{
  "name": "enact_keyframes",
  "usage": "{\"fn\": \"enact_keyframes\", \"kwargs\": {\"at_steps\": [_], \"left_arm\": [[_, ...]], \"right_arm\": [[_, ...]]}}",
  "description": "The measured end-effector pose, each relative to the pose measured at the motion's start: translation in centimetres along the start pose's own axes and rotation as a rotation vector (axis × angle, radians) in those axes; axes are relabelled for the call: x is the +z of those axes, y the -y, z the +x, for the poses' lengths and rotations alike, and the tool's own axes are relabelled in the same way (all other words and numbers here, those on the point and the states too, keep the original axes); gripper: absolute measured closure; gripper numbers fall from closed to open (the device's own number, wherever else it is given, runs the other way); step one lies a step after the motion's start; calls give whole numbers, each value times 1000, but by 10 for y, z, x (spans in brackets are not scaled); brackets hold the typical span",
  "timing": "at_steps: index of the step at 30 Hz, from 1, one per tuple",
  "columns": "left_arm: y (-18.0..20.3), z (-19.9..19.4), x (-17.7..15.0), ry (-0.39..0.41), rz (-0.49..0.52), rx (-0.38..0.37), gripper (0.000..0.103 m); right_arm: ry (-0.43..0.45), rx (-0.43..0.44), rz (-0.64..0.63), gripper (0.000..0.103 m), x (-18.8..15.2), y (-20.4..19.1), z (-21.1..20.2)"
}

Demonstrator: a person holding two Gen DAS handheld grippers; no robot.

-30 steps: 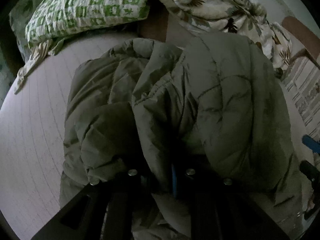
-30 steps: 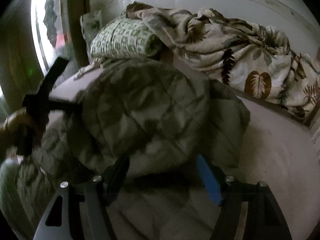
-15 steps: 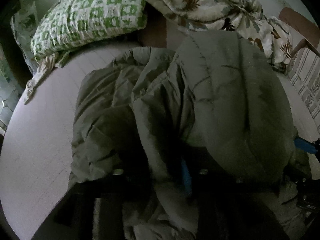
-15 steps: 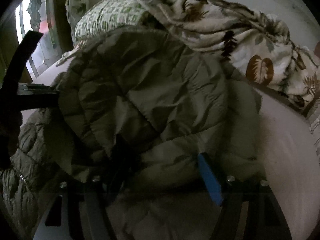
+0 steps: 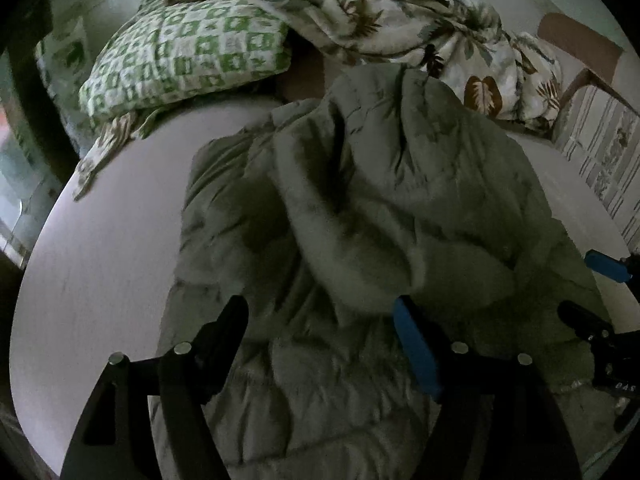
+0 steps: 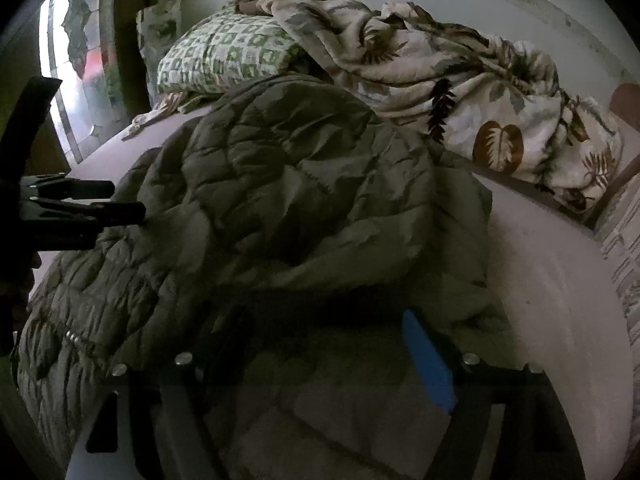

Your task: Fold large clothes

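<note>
Bed [image 5: 100, 248] carries the quilted jacket [image 5: 360, 200], heaped directly ahead of your claws. Left claw [image 5: 320, 320] and right claw [image 6: 320, 340] are both opening, jaws apart and empty over the near hem.

Legible markings: one partial marking only.
White characters are printed on the black body of the right gripper [image 5: 600, 312], at the lower right edge of the left wrist view; they appear inverted and too small to read reliably. No legible text, brand or number appears on the bedding or jacket.
</note>
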State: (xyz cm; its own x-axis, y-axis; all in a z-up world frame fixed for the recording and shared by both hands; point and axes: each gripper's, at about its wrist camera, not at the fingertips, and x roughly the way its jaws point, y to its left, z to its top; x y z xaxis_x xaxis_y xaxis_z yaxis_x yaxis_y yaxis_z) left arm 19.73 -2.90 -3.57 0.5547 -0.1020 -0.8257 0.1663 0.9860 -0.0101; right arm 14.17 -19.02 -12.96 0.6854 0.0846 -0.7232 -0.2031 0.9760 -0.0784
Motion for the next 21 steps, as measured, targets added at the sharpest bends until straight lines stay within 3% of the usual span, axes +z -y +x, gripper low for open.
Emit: {"fn": "enact_keyframes", "kwargs": {"at_steps": [21], "left_arm": [[-36, -67, -86, -1, -137, -14, 25]], "right_arm": [[14, -16, 42, 21, -46, -14, -56]]}}
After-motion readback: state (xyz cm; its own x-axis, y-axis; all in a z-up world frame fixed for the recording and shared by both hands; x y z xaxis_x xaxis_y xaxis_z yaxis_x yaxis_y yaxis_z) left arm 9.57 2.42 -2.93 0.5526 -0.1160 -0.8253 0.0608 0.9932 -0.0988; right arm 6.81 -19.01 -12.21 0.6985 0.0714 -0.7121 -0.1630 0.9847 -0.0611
